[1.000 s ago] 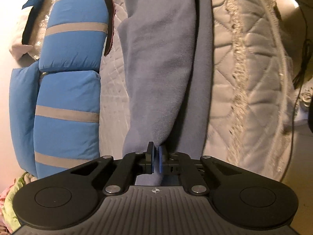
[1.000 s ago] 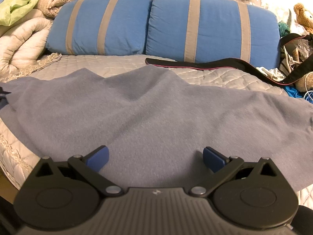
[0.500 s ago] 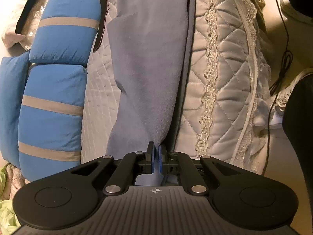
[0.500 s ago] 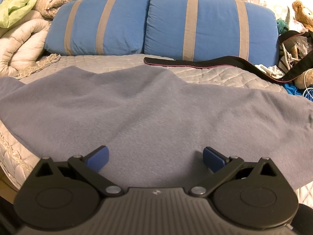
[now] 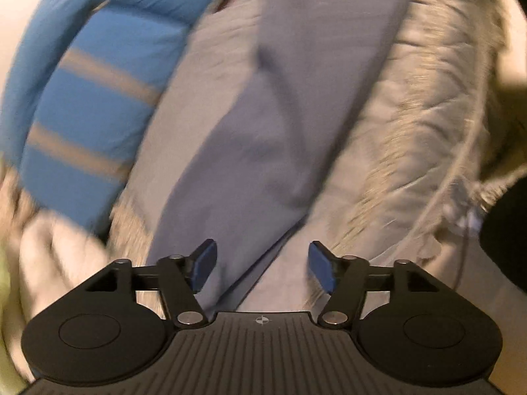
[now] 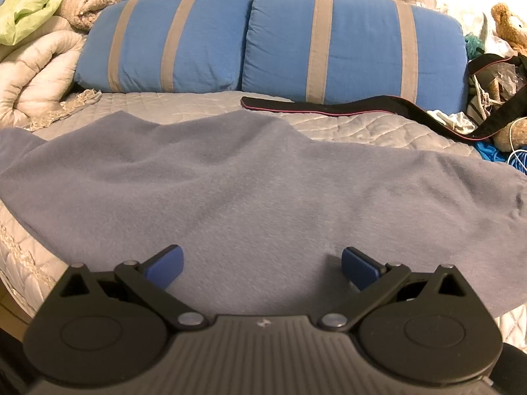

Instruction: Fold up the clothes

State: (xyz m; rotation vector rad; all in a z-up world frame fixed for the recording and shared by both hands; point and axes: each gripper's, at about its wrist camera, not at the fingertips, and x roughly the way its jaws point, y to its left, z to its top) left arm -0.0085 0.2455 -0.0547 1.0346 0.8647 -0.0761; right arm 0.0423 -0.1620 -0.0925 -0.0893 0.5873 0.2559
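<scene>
- Light: warm, yellowish, indoor; moderately dim; source not visible.
- Left wrist view: heavy motion blur over pillows (image 5: 95,105), cloth (image 5: 263,138) and quilt (image 5: 411,125); only the gripper body is sharp.
- Right wrist view: sharp; soft shadows in cloth folds.
- Both views: fisheye bending, dark corners.

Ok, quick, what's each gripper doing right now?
Left gripper: open, holding nothing, grey garment ahead.
Right gripper: open, empty, over the garment.

one grey garment (image 6: 250,191), two striped pillows (image 6: 355,42), one strap (image 6: 329,107).
</scene>
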